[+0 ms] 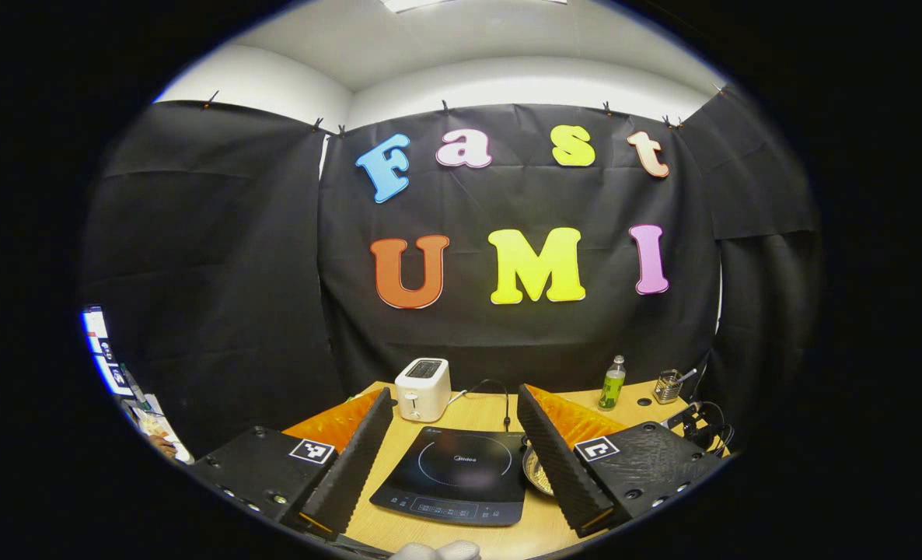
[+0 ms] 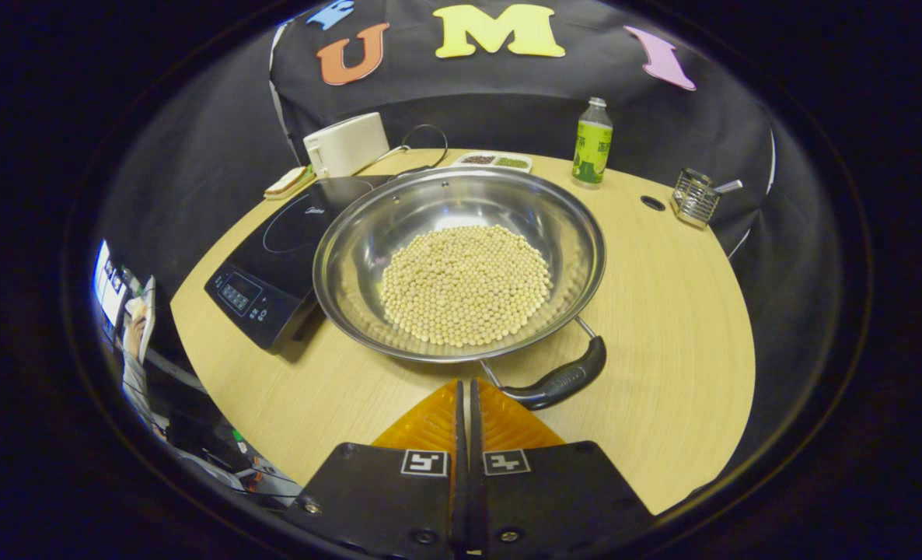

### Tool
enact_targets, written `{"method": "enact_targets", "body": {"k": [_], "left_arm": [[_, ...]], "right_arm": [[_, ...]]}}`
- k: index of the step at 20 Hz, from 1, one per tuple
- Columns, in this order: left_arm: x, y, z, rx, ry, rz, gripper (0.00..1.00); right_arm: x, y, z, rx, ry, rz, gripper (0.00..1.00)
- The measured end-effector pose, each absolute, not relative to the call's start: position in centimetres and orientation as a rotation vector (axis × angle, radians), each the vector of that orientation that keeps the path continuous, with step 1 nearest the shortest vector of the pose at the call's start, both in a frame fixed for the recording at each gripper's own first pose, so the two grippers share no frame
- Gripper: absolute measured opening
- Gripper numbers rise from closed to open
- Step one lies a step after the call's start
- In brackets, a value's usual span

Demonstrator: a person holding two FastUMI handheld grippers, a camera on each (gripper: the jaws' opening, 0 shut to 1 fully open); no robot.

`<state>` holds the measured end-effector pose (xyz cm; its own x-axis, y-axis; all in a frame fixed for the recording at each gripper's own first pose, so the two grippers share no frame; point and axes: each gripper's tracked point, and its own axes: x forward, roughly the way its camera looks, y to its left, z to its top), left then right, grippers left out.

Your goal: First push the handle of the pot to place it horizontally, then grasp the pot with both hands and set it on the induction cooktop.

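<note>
On the counter [image 2: 663, 311], just right of the induction cooktop [image 2: 274, 264] and overlapping its edge, sat the pot [image 2: 368, 257], a wide, shallow steel pan holding a layer of pale beans [image 2: 465, 284]. Its black handle [image 2: 562, 383] stuck out from the near rim at a slant, close to the right hand-held gripper [image 2: 465, 397], whose fingers were pressed together with nothing between them, poised just short of the rim. The left hand-held gripper [image 1: 457, 459] hung above the cooktop with its fingers spread wide and empty; a sliver of the pot showed beside its right finger.

Judging by the thin polished steel, the pot would likely be stiff but slick, and the loose beans would add weight and slide if it tipped. A sideways nudge on the handle's grippy black sleeve looked the safest way to turn it; for the lift, the handle and the opposite rim seemed the holds to take, keeping it level.
</note>
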<state>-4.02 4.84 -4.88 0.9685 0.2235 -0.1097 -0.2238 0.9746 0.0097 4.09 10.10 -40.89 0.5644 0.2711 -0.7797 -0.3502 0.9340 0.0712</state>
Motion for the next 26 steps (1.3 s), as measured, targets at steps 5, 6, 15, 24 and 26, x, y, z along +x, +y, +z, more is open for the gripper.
{"method": "enact_targets", "body": {"k": [5, 6, 15, 24, 26], "left_arm": [[-3.5, 4.4, -5.3, -0.014, 0.118, 0.211, 0.96], [-3.4, 4.3, -5.3, -0.016, 0.118, 0.21, 0.96], [-2.9, 4.6, -5.5, -0.034, 0.119, 0.223, 0.96], [-2.6, 4.1, -6.0, -0.035, 0.132, 0.24, 0.96], [-2.5, 3.7, -6.0, -0.03, 0.133, 0.242, 0.96]], "right_arm": [[4.5, 9.4, -40.9, -0.09, 0.907, 0.354, 0.04], [4.7, 9.2, -40.9, -0.088, 0.909, 0.351, 0.0], [5.2, 7.3, -41.2, -0.121, 0.929, 0.334, 0.04], [6.9, 5.3, -40.2, -0.101, 0.916, 0.314, 0.04], [7.2, 4.9, -40.3, -0.105, 0.913, 0.319, 0.04]]}}
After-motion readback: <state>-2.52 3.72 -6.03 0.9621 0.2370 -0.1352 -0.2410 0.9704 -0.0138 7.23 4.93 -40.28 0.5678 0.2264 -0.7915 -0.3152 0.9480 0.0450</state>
